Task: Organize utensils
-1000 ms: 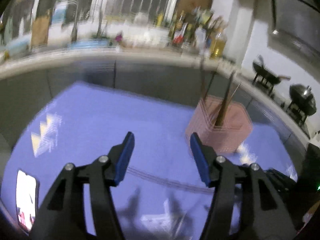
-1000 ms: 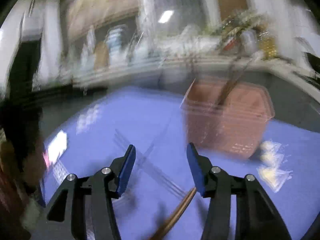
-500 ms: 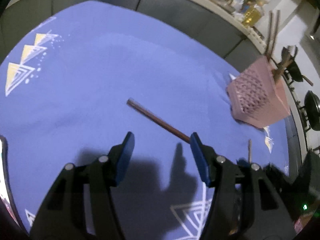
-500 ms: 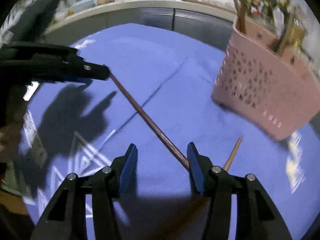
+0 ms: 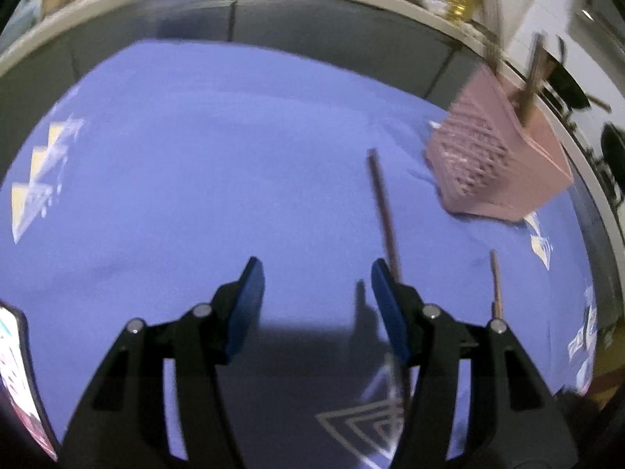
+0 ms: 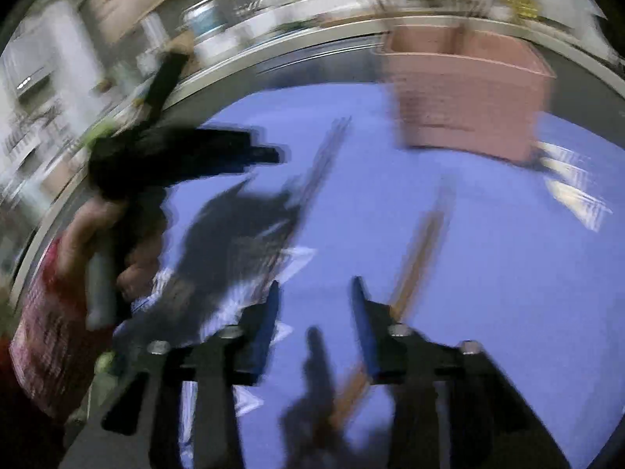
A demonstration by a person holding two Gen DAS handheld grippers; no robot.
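A: Lower centre of the left wrist view, left gripper (image 5: 312, 273) stands spread wide with nothing between the pads, only blue cloth (image 5: 195, 156). The dark chopstick (image 5: 384, 219) lies on the cloth and runs behind the right-hand finger, outside the gap.

B: Risk?

A: My guess: if it closes from here it grabs air or nudges the stick sideways, since the stick sits off the gap line.

B: Right side?

A: Blurred. Right gripper (image 6: 314, 305) jaws have just been closing; a gap remains and nothing sits between them. The light chopstick (image 6: 420, 250) passes behind the right-hand finger, so likely a miss or a knock. The left tool's dark body sits at the left of that view, fairly close, so a clash is possible.

B: Container?

A: Pink basket (image 5: 504, 156), upper right in the left view, on the cloth, perforated wall. A few sticks stand in it; count unclear from blur.
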